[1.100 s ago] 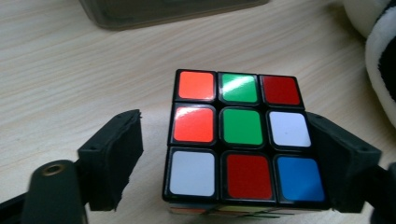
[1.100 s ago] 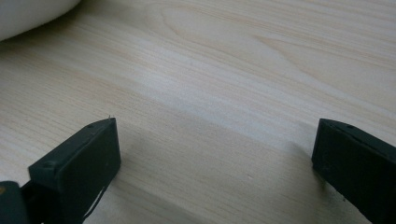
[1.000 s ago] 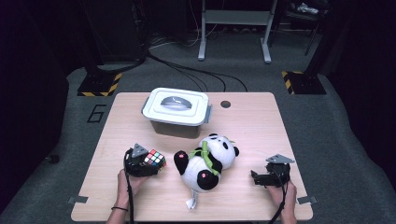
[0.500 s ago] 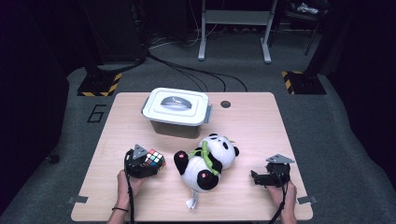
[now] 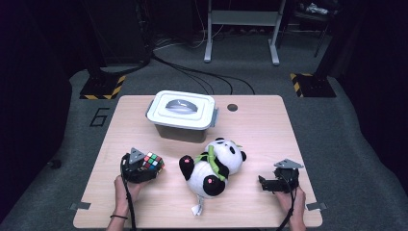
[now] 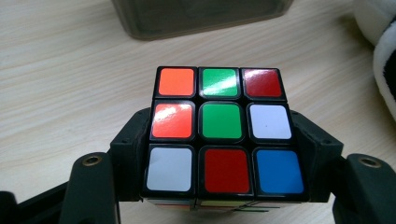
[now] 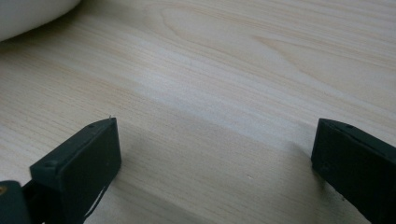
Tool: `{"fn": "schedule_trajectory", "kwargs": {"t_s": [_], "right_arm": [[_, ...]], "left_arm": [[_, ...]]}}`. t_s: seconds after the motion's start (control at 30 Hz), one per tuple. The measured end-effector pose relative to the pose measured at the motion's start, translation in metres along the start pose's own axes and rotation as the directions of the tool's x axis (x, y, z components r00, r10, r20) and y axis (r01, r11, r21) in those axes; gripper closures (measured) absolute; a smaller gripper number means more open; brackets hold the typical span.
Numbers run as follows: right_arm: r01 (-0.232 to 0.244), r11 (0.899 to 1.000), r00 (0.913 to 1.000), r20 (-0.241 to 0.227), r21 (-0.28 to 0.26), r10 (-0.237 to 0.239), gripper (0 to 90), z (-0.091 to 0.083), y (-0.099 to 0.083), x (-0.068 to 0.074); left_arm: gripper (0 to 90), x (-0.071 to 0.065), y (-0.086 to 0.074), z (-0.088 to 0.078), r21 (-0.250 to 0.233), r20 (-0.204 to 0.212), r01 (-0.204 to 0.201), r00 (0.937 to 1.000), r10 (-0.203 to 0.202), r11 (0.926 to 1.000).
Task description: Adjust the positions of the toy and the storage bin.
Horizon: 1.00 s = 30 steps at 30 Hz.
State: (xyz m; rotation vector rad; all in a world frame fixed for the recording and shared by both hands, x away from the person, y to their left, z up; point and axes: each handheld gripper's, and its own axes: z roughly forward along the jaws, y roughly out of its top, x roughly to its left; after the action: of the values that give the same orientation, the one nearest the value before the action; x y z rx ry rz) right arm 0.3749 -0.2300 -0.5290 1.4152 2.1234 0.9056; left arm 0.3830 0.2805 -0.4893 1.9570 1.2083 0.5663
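Observation:
A colour cube (image 5: pixel 152 161) (image 6: pixel 223 129) sits clamped in my left gripper (image 5: pixel 144 168) (image 6: pixel 219 149) at the front left of the wooden table (image 5: pixel 260 130); both black jaws press its sides, and its top face shows orange, green, red, white and blue squares. To its right a plush panda (image 5: pixel 214 166) lies on its back. My right gripper (image 5: pixel 267 183) (image 7: pixel 212 154) rests low at the front right with its jaws spread wide over bare wood, nothing between them. A white edge of the panda (image 7: pixel 28 14) shows at the upper left in the right gripper view.
A lidded translucent box with a white lid (image 5: pixel 182 115) (image 6: pixel 201 16) stands behind the cube and panda. A round cable hole (image 5: pixel 233 107) lies near the table's back edge. Dark floor with cables surrounds the table.

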Motion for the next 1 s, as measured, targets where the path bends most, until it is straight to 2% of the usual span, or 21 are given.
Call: {"fn": "schedule_trajectory", "kwargs": {"t_s": [0.23,0.3,0.6,1.0], "right_arm": [[-0.001,1.0,1.0,0.0,0.0,0.001,0.7,0.0,0.0,0.0],[-0.001,1.0,1.0,0.0,0.0,0.001,0.7,0.0,0.0,0.0],[-0.001,1.0,1.0,0.0,0.0,0.001,0.7,0.0,0.0,0.0],[0.007,1.0,1.0,0.0,0.003,-0.007,0.8,0.0,0.0,0.0]], "left_arm": [[34.1,0.013,0.002,-0.009,-0.018,-0.036,0.027,0.999,-0.027,0.9995],[34.1,0.015,0.002,-0.01,-0.017,-0.044,0.024,0.9987,-0.025,0.9996],[34.1,0.035,0.006,-0.017,-0.027,-0.091,0.07,0.9932,-0.072,0.9972],[34.1,0.072,0.012,-0.017,-0.043,-0.164,0.125,0.9778,-0.131,0.9912]]}}
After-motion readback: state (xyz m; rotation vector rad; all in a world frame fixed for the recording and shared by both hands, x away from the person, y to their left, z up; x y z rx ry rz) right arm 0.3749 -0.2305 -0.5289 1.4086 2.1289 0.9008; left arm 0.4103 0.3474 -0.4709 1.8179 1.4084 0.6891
